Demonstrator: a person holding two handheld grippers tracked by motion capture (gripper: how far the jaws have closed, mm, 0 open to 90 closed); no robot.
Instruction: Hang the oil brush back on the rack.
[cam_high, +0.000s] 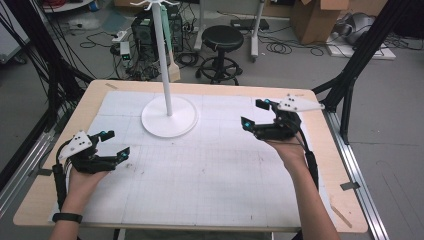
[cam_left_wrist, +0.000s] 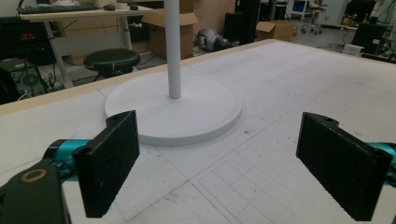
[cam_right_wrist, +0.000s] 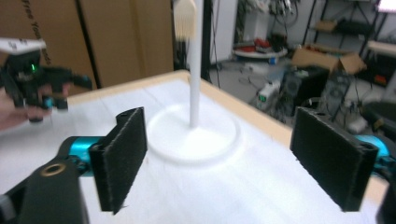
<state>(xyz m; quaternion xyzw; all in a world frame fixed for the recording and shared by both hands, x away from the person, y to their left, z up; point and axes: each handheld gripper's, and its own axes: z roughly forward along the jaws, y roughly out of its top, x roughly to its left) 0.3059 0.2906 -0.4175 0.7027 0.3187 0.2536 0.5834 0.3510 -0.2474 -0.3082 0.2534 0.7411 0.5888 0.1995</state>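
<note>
Stand: a white stand (cam_high: 169, 116) with a round base and a tall thin pole sits on the far middle of the counter (cam_high: 320, 165), nearer the left side, upright and touched by neither tool.
Top of stand: white hooks crown the pole in the high view; in the right gripper view a pale, blurred shape (cam_right_wrist: 185, 18) hangs near the top of the pole, and what it is cannot be told.
Right tool: the right tool (cam_high: 254, 114) hovers right of the base, well apart from it, jaws spread wide with nothing between them; its own view looks straight at the pole (cam_right_wrist: 195, 70).
Left tool: the left tool (cam_high: 116, 143) rests low at the near left of the counter, jaws wide apart and empty, aimed toward the base (cam_left_wrist: 173, 109).
Step in hand: judged from the pictures, both tools stand ready and the stand is the thing to be worked on.
Doing it well: approach the pole level and square, with the open jaws either side of it before closing; go slowly, since a tall thin pole may tip if nudged high up.
Other care: keep trailing cables off the base.
</note>
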